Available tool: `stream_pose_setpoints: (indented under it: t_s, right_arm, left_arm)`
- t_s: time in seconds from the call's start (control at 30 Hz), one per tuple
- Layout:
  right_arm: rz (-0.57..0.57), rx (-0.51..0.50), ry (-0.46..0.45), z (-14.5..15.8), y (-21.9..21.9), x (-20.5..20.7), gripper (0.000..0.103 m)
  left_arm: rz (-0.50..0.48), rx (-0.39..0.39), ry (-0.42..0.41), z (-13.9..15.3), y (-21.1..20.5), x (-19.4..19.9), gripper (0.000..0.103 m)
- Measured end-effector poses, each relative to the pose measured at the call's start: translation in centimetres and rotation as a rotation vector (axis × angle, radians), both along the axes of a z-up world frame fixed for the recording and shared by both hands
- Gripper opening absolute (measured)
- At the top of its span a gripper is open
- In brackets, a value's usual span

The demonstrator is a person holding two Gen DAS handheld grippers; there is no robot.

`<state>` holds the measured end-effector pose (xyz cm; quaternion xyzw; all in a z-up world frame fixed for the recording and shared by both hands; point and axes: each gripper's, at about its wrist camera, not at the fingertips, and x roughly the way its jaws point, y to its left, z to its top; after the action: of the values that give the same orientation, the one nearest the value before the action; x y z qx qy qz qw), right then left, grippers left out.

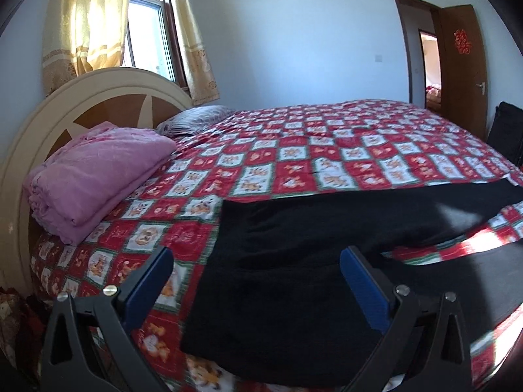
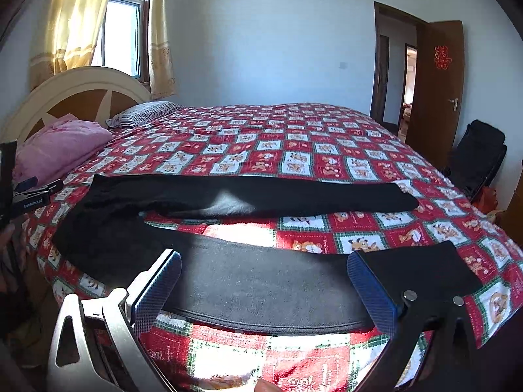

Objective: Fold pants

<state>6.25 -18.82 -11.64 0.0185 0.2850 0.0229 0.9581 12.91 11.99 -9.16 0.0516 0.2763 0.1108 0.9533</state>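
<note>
Black pants (image 1: pixel 287 261) lie spread flat on the near side of the bed, waist to the left and the two legs running right. In the right wrist view the far leg (image 2: pixel 248 192) and near leg (image 2: pixel 261 281) lie apart in a V. My left gripper (image 1: pixel 256 281) is open and empty, hovering over the waist end. My right gripper (image 2: pixel 264 281) is open and empty, its blue-padded fingers either side of the near leg. The left gripper also shows at the left edge of the right wrist view (image 2: pixel 36 186).
The bed has a red checked quilt (image 1: pixel 294 150) and a cream headboard (image 1: pixel 108 81) on the left. A folded pink blanket (image 1: pixel 94 176) and a striped pillow (image 1: pixel 196 117) lie near the headboard. A black bag (image 2: pixel 477 156) and an open door (image 2: pixel 434 91) stand at right.
</note>
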Motion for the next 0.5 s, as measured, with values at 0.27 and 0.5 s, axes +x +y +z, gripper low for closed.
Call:
stream_pose_setpoints:
  t_s: [0.27,0.5]
  right_arm:
    - [-0.047,0.043,0.091,-3.3,-3.4,4.8,0.102]
    - [-0.061,-0.047,0.099,-2.3,-4.9,9.3,0.100]
  left_arm:
    - [0.066,-0.191,0.108,-2.9,10.7,8.1,0.103]
    - [0.019,-0.290,0.219,-5.9,12.1,15.2,0.073]
